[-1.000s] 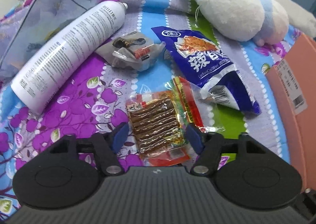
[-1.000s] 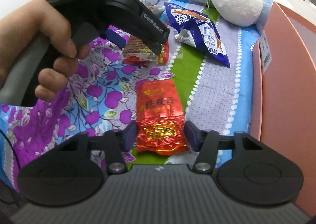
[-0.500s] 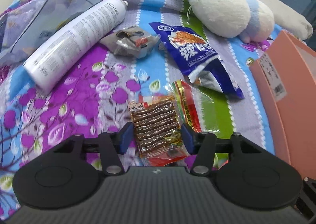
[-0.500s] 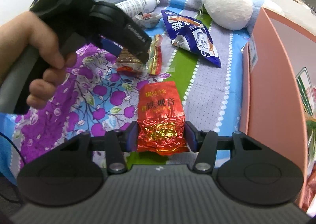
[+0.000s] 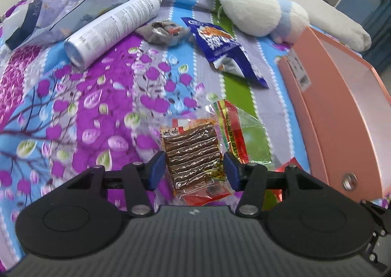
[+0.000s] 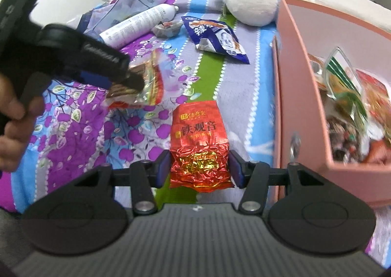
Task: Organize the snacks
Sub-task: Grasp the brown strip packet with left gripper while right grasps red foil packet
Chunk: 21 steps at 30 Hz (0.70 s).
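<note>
**Both tongs lifting snack packets beside a pink box**

The left tongs [image 5: 194, 170] are clamped on a clear packet of brown spicy strips [image 5: 195, 154], blue pads pressed against both its sides, holding it above a flowered bedsheet [image 5: 97, 96]. The right wrist view shows that packet [image 6: 139, 84] off the sheet. The right tongs [image 6: 199, 168] are clamped on a crinkled red foil tea packet [image 6: 199, 145], also raised. Just to the right stands an open pink box [image 6: 293, 76], with several wrapped snacks inside. Still on the sheet lie a blue snack bag [image 5: 224, 49], a small grey wrapped snack [image 5: 166, 32] and a white spray can [image 5: 114, 27] on its side. A white and blue plush toy [image 5: 251, 14] rests beyond them
</note>
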Available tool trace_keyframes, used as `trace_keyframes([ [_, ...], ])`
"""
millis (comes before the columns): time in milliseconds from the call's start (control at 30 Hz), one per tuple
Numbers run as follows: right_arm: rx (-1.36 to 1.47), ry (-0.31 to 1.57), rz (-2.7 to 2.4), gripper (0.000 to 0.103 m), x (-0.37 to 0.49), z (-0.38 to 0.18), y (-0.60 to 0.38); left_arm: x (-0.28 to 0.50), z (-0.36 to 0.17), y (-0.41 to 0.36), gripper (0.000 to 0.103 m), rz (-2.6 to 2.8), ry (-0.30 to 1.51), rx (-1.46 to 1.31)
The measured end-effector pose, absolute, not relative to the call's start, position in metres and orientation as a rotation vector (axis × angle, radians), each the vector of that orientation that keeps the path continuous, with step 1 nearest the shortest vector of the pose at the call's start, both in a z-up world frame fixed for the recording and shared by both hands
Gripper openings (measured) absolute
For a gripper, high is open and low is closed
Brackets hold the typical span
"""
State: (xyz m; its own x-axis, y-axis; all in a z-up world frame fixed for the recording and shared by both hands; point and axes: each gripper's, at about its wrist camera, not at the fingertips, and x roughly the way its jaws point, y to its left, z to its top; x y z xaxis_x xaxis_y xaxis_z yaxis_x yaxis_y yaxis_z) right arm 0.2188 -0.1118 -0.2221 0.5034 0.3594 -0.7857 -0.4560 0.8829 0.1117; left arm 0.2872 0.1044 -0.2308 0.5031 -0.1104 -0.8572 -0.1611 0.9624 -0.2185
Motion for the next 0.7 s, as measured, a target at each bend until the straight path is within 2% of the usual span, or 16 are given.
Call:
trace_keyframes([
  [567, -0.037, 0.806, 0.440, 0.054, 0.168, -0.177, -0.130, 0.219, -0.172, 0.084, 0.055, -0.018, 0.955, -0.261],
  [600, -0.052, 0.794, 0.432, 0.054, 0.165, -0.173, -0.130, 0.217, -0.166, 0.083, 0.053, -0.023, 0.946, -0.263],
  [667, -0.064, 0.770, 0.426, 0.054, 0.160, -0.165, -0.132, 0.212, -0.157, 0.081, 0.034, -0.032, 0.935, -0.263],
  [700, -0.053, 0.761, 0.425, 0.054, 0.158, -0.161, -0.134, 0.210, -0.153, 0.081, 0.034, -0.040, 0.929, -0.270],
])
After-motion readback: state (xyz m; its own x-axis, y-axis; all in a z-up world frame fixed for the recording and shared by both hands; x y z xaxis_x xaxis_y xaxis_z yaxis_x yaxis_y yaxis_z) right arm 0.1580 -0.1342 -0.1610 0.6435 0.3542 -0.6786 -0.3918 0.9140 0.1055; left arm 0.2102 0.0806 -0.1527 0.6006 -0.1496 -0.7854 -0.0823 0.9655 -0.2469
